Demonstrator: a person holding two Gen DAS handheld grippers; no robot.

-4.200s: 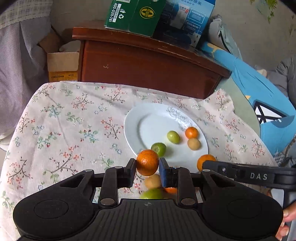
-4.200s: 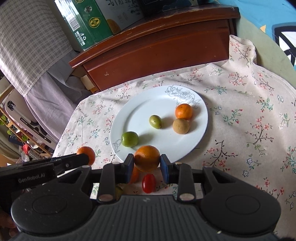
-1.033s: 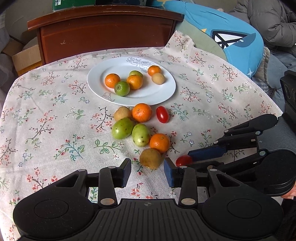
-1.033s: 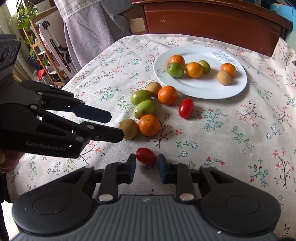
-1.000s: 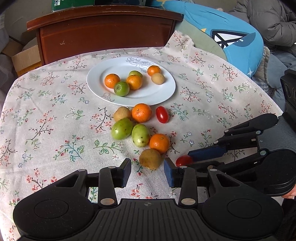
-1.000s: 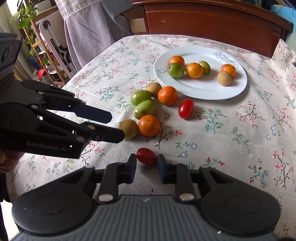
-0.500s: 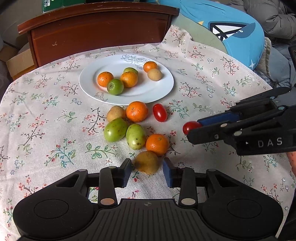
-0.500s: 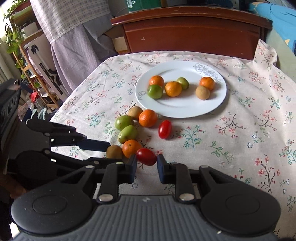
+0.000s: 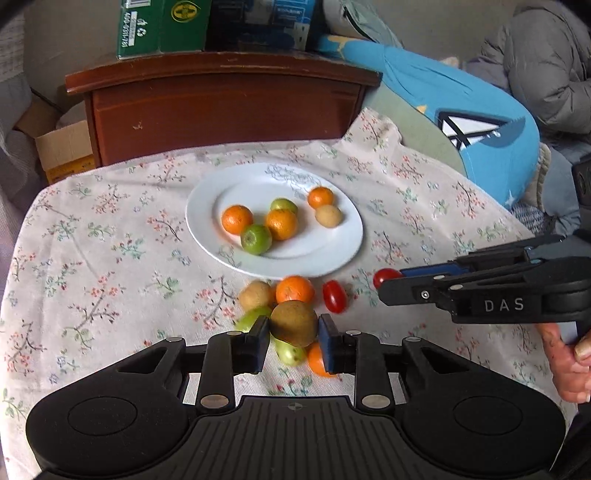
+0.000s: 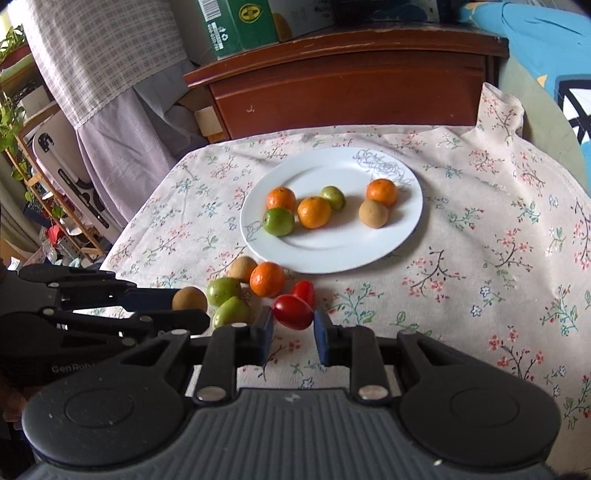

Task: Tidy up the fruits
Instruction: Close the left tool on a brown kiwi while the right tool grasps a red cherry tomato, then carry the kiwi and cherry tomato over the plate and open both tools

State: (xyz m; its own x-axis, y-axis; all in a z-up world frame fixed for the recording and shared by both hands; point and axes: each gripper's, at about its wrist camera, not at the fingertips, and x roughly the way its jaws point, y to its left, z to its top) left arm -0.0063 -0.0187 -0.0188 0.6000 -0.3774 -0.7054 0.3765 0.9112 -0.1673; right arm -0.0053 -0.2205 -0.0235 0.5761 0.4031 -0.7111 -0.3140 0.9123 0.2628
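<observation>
A white plate [image 9: 325, 254] [image 10: 332, 254] on the flowered cloth holds several oranges, green fruits and one brown fruit. My left gripper [image 9: 293, 338] is shut on a brown kiwi [image 9: 293, 322] [image 10: 189, 298], held above the loose fruit in front of the plate. My right gripper [image 10: 293, 332] is shut on a red cherry tomato [image 10: 292, 312] [image 9: 384, 276], held above the cloth to the right of that pile. Loose on the cloth are an orange [image 10: 267, 279], green fruits [image 10: 222, 290], a brown fruit [image 10: 242, 267] and another red tomato [image 9: 334, 296].
A dark wooden cabinet [image 9: 221, 99] with green and blue boxes [image 9: 162, 26] stands behind the table. A blue cushion [image 9: 461, 122] lies at the right. A covered chair [image 10: 110, 92] and a shelf are at the left. The cloth edge drops off at the left.
Both grippers have risen from the cloth and moved toward the plate, the left with the kiwi, the right with the tomato. The plate fruit has not moved.
</observation>
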